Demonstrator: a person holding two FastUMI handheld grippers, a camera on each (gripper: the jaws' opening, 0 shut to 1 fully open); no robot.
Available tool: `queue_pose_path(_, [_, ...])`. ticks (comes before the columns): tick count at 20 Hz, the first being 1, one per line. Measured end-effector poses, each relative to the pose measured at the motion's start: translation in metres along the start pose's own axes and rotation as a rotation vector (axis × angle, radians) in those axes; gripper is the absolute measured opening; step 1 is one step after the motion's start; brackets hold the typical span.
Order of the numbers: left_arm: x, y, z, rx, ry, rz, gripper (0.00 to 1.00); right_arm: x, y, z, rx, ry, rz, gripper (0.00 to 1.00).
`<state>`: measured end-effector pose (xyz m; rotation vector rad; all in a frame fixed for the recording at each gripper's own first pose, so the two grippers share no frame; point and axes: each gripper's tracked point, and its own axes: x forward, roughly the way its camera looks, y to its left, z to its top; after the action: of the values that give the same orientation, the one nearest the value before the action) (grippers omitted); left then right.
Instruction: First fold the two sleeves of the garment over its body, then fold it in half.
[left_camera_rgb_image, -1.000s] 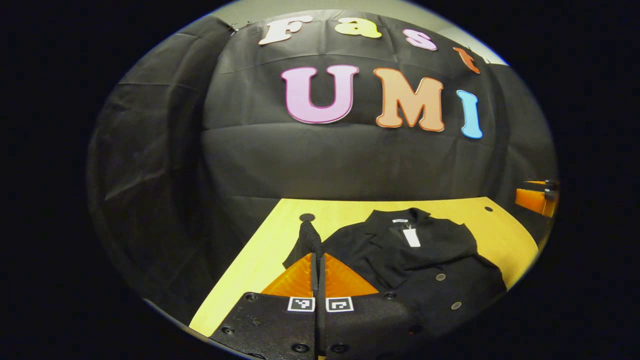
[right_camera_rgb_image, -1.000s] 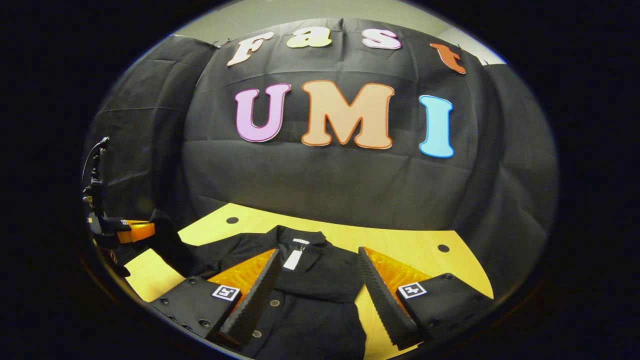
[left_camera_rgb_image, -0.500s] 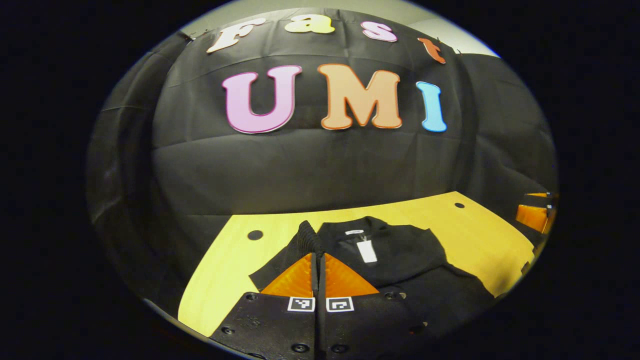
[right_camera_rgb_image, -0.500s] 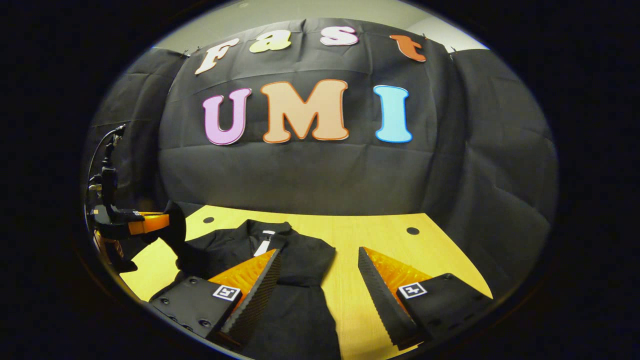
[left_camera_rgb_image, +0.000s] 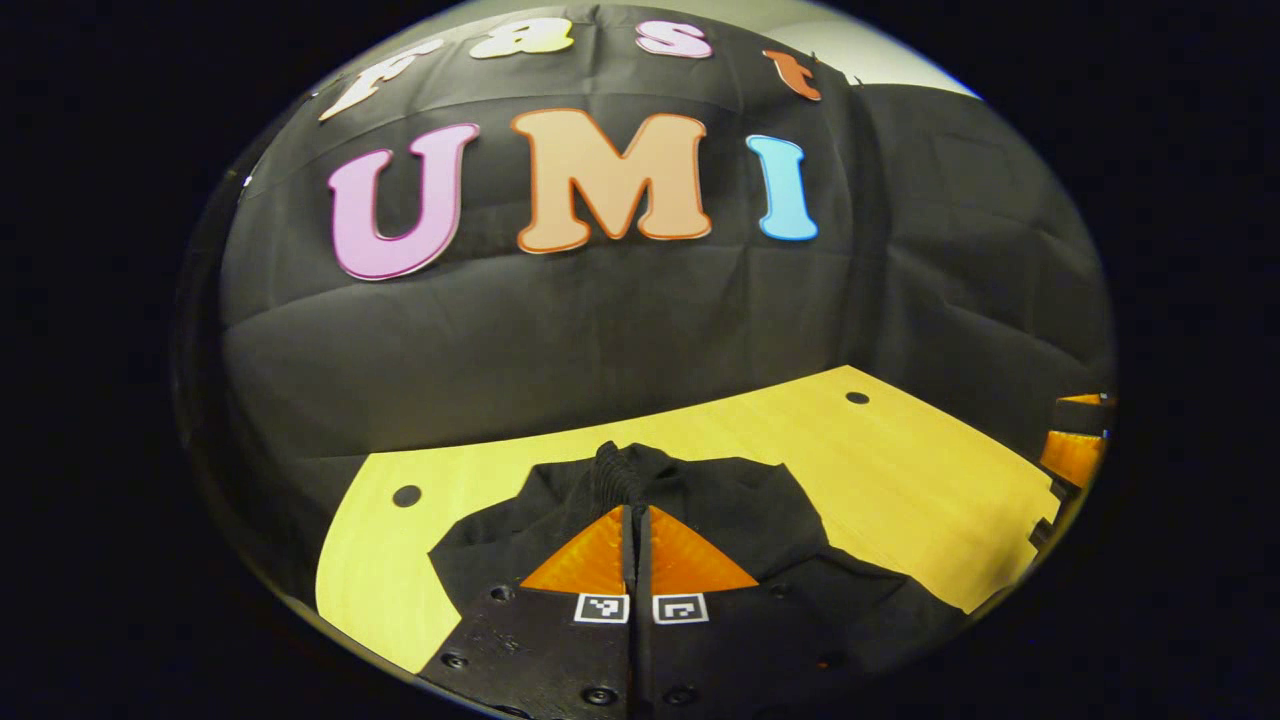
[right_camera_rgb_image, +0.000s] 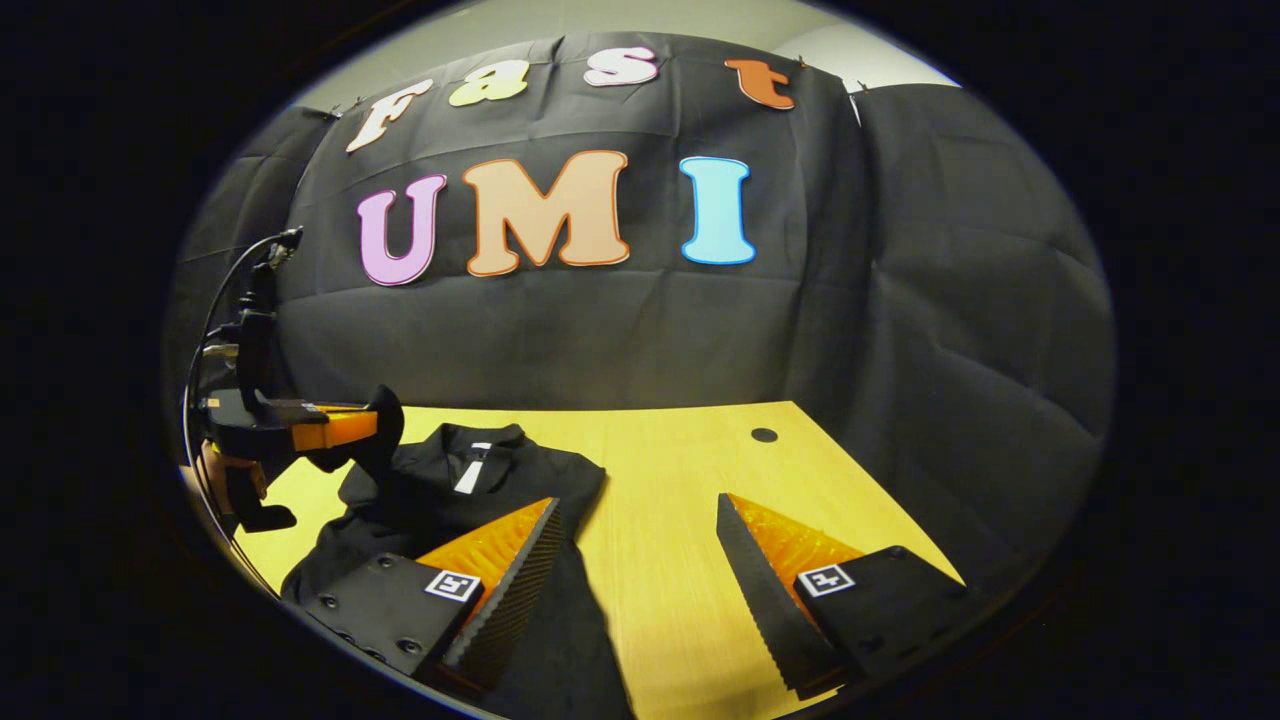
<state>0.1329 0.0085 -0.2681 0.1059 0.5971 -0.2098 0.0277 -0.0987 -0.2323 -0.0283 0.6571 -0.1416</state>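
Left gripper view: sleeve (left_camera_rgb_image: 618, 468) in left gripper (left_camera_rgb_image: 637, 505).

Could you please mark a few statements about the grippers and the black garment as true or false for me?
1. The left hand-held gripper is shut on the sleeve. True.
2. The right hand-held gripper is clamped on the garment's hem. False: its jaws stand open with nothing between them.
3. The garment lies on a yellow wooden table. True.
4. The garment is white. False: it is black, with a small white tag at the collar.
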Motion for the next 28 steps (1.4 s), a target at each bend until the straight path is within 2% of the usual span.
queue_pose_path(5, [0.039, -0.039, -0.013, 0.041, 0.073, -0.055, 0.0, -0.004, -0.032, -0.013, 0.024, 0.022, -0.053, 0.99])
queue_pose_path(11, [0.081, -0.064, -0.037, 0.098, 0.18, -0.051, 0.0, -0.004, -0.059, -0.023, 0.036, 0.056, -0.086, 0.99])
queue_pose_path(12, [0.081, -0.068, -0.04, 0.088, 0.184, -0.046, 0.0, -0.004, -0.062, -0.022, 0.038, 0.058, -0.086, 0.99])
queue_pose_path(13, [0.082, -0.08, -0.033, 0.052, 0.174, -0.081, 0.0, -0.004, -0.065, -0.022, 0.038, 0.058, -0.088, 0.99])
queue_pose_path(15, [0.082, -0.086, -0.017, 0.026, 0.111, -0.065, 1.0, -0.004, -0.067, -0.02, 0.036, 0.051, -0.083, 0.99])
queue_pose_path(16, [0.079, -0.083, -0.006, 0.026, 0.078, -0.049, 0.92, -0.004, -0.067, -0.018, 0.032, 0.046, -0.074, 0.99])
queue_pose_path(20, [0.043, -0.066, 0.025, 0.009, -0.013, 0.022, 0.94, 0.0, -0.062, -0.013, -0.007, 0.021, -0.002, 0.99])
queue_pose_path(25, [-0.022, -0.029, 0.032, -0.046, -0.083, 0.167, 0.94, -0.002, -0.039, -0.008, -0.075, -0.02, 0.148, 0.99])
queue_pose_path(28, [-0.07, -0.011, 0.027, -0.082, -0.141, 0.221, 0.94, -0.009, -0.022, -0.015, -0.108, -0.016, 0.186, 0.99])
